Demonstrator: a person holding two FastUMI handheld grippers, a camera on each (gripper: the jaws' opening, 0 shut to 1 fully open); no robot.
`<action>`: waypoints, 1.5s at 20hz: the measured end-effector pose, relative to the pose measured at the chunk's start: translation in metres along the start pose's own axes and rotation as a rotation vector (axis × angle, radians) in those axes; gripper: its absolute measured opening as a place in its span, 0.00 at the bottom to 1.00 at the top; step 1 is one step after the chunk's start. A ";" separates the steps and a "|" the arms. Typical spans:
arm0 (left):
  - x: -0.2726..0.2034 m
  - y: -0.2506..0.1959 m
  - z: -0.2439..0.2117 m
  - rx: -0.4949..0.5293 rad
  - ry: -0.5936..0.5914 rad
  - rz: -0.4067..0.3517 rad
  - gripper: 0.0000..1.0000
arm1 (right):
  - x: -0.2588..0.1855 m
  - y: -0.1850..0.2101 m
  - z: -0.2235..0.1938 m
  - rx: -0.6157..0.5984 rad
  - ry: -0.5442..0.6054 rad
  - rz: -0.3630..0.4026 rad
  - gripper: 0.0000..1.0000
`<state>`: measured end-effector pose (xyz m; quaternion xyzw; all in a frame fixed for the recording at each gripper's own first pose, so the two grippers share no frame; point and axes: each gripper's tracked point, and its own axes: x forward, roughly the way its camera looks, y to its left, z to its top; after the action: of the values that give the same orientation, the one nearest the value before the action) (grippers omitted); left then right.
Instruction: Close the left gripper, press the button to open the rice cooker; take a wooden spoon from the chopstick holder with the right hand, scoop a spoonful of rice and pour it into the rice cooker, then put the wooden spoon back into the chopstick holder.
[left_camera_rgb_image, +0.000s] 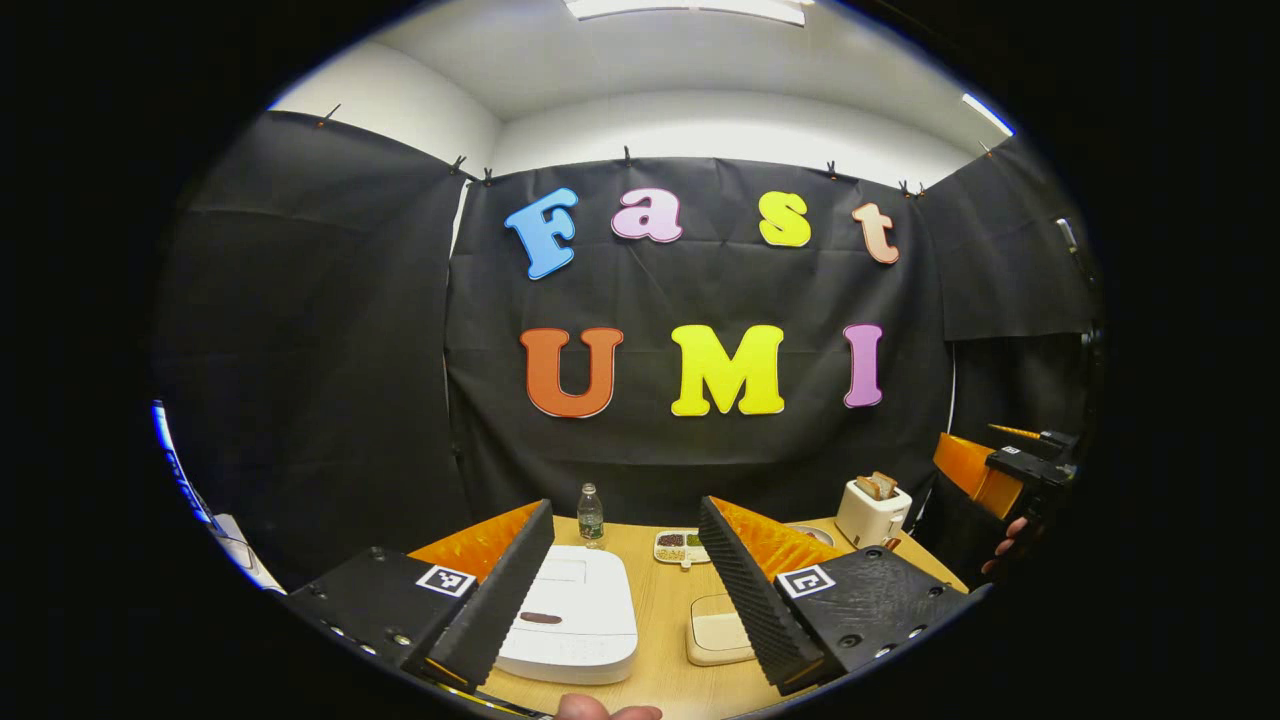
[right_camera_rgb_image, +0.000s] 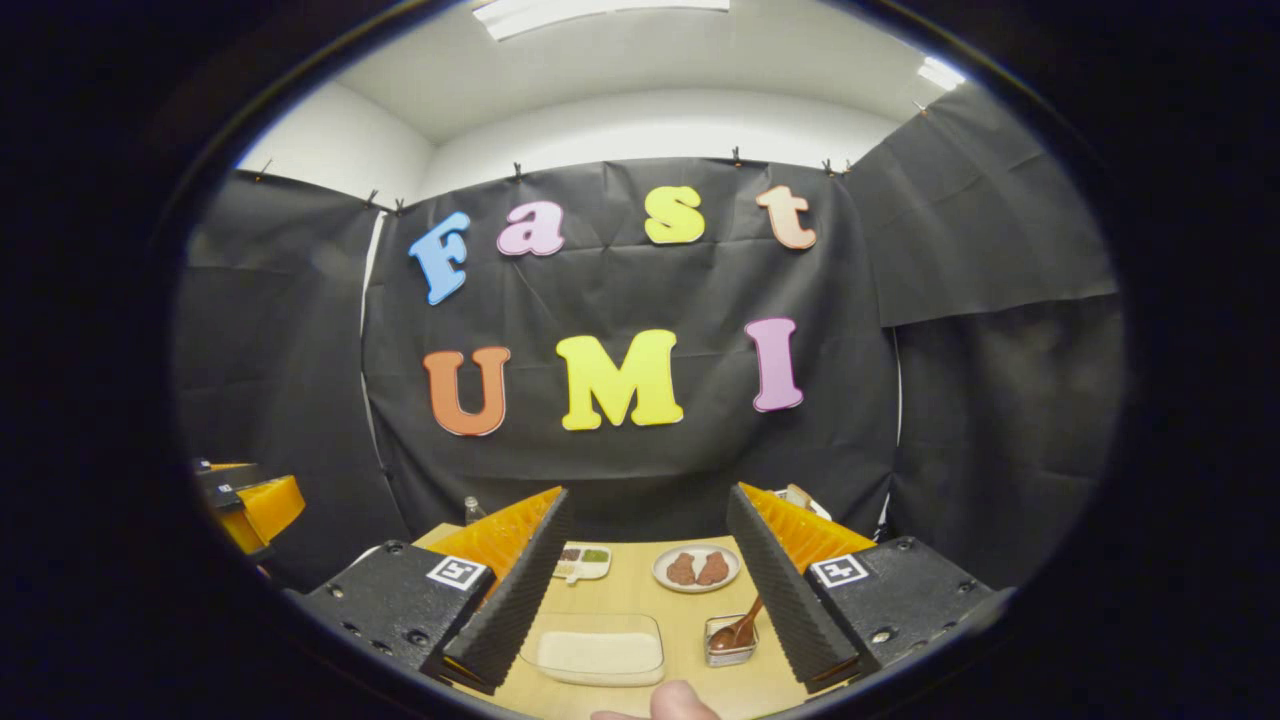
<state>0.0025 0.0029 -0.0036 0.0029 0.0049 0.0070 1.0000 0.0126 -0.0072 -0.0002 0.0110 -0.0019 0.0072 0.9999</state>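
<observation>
**Both grippers open above the table**

On the table's left, in your left gripper view, the white cooker (left_camera_rgb_image: 570, 612) sits with its lid down, its near left part behind the left finger. Your left gripper (left_camera_rgb_image: 625, 580) hangs above it with jaws spread wide, holding nothing. A water bottle (left_camera_rgb_image: 591, 515) stands behind the cooker near the wall, and a divided dish (left_camera_rgb_image: 680, 547) of grains lies just right of it. A pale square pad (left_camera_rgb_image: 718, 636) rests near the right finger. Further right a toaster (left_camera_rgb_image: 872, 510) with bread in its slots stands at the table's far corner, and your other gripper (left_camera_rgb_image: 1005, 470) shows at the right edge, a hand (left_camera_rgb_image: 1008, 548) beneath it.

In your right gripper view, the right gripper (right_camera_rgb_image: 648, 575) is also released and empty, fingers well apart. Between them lies a clear tray of rice (right_camera_rgb_image: 598, 652), near and to the left. Just right of it stands the small holder (right_camera_rgb_image: 730, 645) with the spoon (right_camera_rgb_image: 742, 628) leaning in it, bowl down. Farther back sits a plate (right_camera_rgb_image: 697, 568) with two brown pieces.
</observation>
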 end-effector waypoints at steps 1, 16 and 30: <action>0.001 -0.001 -0.002 0.000 0.005 -0.004 0.94 | 0.001 -0.001 0.000 -0.001 0.000 0.001 1.00; 0.014 0.033 -0.094 -0.021 0.286 0.017 0.52 | 0.022 0.003 -0.019 -0.030 0.040 0.049 1.00; 0.067 0.102 -0.197 -0.214 0.624 0.057 0.00 | 0.049 -0.029 -0.049 -0.029 0.112 -0.018 1.00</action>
<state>0.0664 0.1066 -0.2010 -0.1043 0.3102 0.0359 0.9443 0.0627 -0.0348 -0.0501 -0.0037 0.0543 -0.0010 0.9985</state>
